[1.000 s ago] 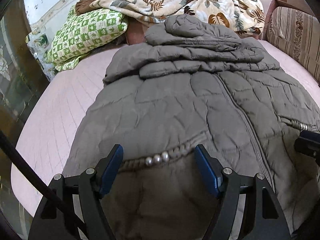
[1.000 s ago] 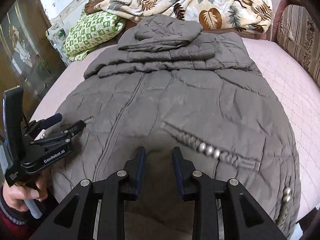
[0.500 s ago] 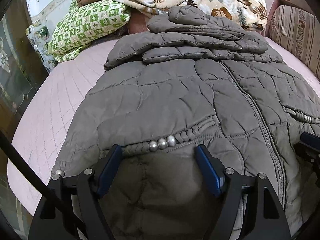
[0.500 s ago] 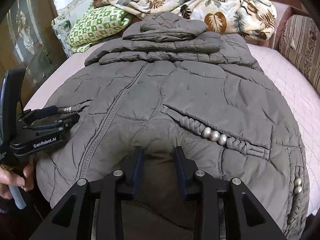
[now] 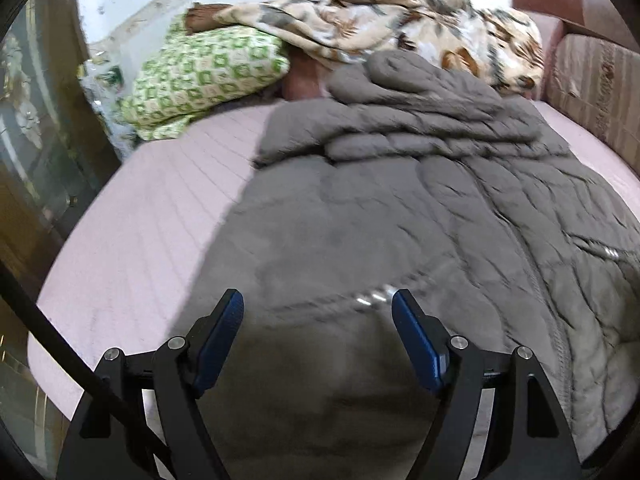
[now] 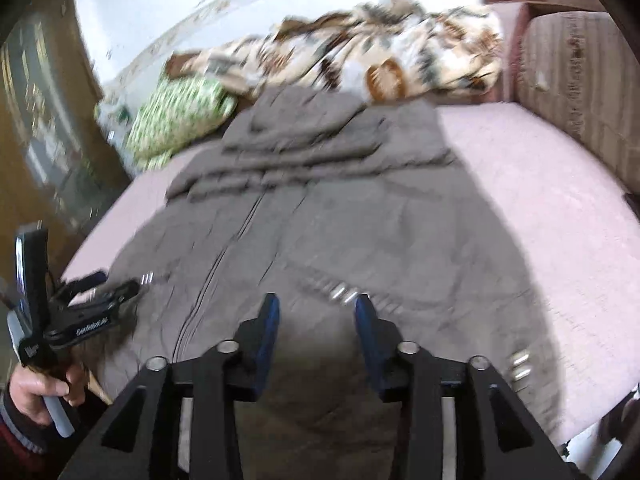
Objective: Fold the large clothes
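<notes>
A large grey quilted jacket (image 5: 400,208) lies spread on a pink bed, zipper up, with its sleeves and hood folded across the far end. It also shows in the right wrist view (image 6: 340,220). My left gripper (image 5: 318,310) is open over the near left hem, by a beaded pocket trim (image 5: 374,294). My right gripper (image 6: 316,310) is open over the near hem, right of the zipper (image 6: 228,248). The left gripper also shows in the right wrist view (image 6: 116,286), at the jacket's left edge. Both views are motion-blurred.
The pink bed (image 5: 140,232) reaches left of the jacket, and right of it in the right wrist view (image 6: 540,200). A green patterned pillow (image 5: 200,76) and a leaf-print blanket (image 5: 400,20) lie at the far end. A striped cushion (image 6: 580,80) stands at the right.
My right gripper has opened wider. Both grippers have pulled back and tilted, so the jacket sits farther off in both views. The jacket lies as before.
</notes>
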A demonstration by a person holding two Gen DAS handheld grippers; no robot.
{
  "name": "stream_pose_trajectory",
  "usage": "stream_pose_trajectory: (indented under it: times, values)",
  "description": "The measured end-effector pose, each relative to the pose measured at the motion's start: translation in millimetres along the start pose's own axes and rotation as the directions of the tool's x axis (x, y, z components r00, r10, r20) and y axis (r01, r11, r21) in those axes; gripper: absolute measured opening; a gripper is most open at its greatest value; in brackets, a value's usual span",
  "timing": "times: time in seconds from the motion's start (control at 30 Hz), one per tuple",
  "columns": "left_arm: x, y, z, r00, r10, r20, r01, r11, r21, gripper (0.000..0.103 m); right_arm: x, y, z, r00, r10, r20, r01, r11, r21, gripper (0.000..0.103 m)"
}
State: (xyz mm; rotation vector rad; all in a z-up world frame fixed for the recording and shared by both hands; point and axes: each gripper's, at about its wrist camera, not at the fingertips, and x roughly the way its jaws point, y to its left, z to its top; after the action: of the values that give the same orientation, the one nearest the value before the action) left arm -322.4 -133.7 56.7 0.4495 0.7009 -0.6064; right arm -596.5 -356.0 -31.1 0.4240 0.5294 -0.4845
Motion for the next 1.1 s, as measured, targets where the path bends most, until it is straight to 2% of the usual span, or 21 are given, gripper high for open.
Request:
stream_pose_trajectory:
  times: [0.07,0.13,0.23,0.33,0.5,0.7,0.9,1.1]
  values:
    - [6.7,15.9,0.2,1.0,0.014,-0.021,-0.015,0.999,-0.05,0.076,-11.2,-20.3,8.0,0.998,-0.037,0.042,0.035,0.999,0.042,0.05]
    - [18.1,31.6,-2.0,0.997,-0.006,-0.072,-0.003,0.992,-0.126,0.076,-13.6,-44.7,10.0,0.997,-0.061,0.04,0.055,0.991,0.125,0.05]
    - [29.8,39.4,-5.8,0.992,-0.035,-0.122,0.012,0.982,-0.188,0.076,-1.4,-70.7,2.4,0.999,-0.038,-0.025,0.043,0.966,0.257,0.05]
    - [28.7,30.8,-4.4,0.994,-0.026,-0.103,0.009,0.987,-0.163,0.076,13.3,-80.0,-5.5,0.996,-0.021,-0.085,0.047,0.947,0.319,0.05]
    - [26.5,14.5,-2.4,0.997,-0.034,-0.064,0.025,0.992,-0.127,0.076,3.0,-63.2,-1.2,0.998,-0.054,-0.029,0.059,0.968,0.243,0.05]
    - [23.1,3.6,-2.3,0.999,-0.037,-0.036,0.033,0.995,-0.092,0.076,7.6,-53.9,-5.5,0.999,-0.026,-0.039,0.033,0.982,0.186,0.05]
    - [23.6,5.4,-2.9,1.0,-0.016,-0.026,0.013,0.995,-0.099,0.076,3.6,-50.4,-2.2,1.0,-0.001,-0.015,0.004,0.983,0.182,0.05]
    - [20.8,7.9,-5.6,1.0,-0.012,-0.009,0.011,0.994,-0.113,0.076,-0.9,-33.9,-1.3,1.0,0.016,-0.001,-0.016,0.991,0.13,0.05]
